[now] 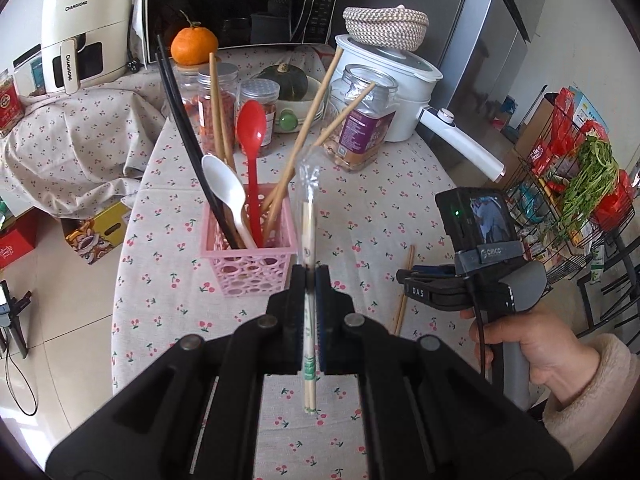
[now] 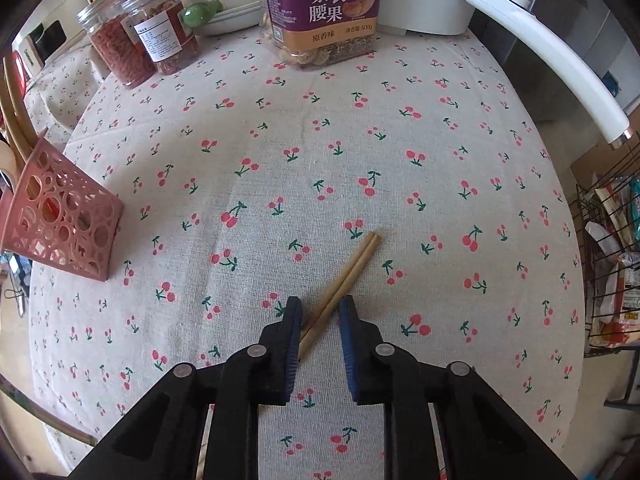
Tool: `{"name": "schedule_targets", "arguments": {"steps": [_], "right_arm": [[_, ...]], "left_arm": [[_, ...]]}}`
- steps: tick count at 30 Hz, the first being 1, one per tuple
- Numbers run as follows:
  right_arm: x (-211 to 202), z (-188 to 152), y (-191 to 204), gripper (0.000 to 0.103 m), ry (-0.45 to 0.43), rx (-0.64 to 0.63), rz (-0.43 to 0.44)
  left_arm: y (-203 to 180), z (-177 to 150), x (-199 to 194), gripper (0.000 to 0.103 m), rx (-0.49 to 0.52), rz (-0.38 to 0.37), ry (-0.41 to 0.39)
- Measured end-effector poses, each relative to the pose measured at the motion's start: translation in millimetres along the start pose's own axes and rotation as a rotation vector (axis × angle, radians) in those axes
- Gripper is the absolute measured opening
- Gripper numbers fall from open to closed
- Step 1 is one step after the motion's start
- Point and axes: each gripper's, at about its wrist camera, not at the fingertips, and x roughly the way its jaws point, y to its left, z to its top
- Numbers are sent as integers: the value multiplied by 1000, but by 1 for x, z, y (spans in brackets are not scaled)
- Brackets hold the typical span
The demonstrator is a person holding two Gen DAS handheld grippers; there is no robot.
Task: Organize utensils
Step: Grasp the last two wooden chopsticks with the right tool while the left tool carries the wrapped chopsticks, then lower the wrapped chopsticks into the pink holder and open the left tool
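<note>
Chopsticks (image 2: pixel 347 276): bare pair lies flat on the tablecloth (image 2: pixel 280 128), well right of the pink basket (image 1: pixel 248 256). Your right gripper (image 2: pixel 319 312) is low over them, angled down, jaws apart with the pair running between the fingertips, not clamped. Your left gripper (image 1: pixel 309 280) is raised near the basket's right corner, jaws closed on a wrapped chopstick pair (image 1: pixel 308 248) held near upright. Your right hand (image 1: pixel 532 344) grips the handle from below.

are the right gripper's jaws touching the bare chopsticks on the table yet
Cannot tell. In the right wrist view the right gripper is open astride the bare chopsticks; the left jaw overlaps them, the other shows a gap.
</note>
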Motion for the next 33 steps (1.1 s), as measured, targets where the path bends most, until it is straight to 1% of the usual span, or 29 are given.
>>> {"name": "schedule_targets", "arguments": {"steps": [2,6,11,14,20,28,33], "right_arm": [[1,0,1,11,-1,-10,30],[-2,0,0,9,-5,15,127],[-36,-3,-4,9,-80,22,193],[-65,-10,-8,8,-153,14,231],[-120,-32,-6,8,-325,-47,284],[-166,-52,11,8,-510,-125,310],[-189,-51,19,8,-631,-140,331]], "left_arm": [[3,-1,-1,6,-2,3,-1],[7,-2,-4,5,0,14,-9],[11,-3,-14,6,-7,21,-33],[13,-2,-26,6,-9,20,-65],[14,4,-52,6,-8,31,-163],[16,9,-64,6,-27,49,-256],[20,10,-74,6,-71,72,-363]]}}
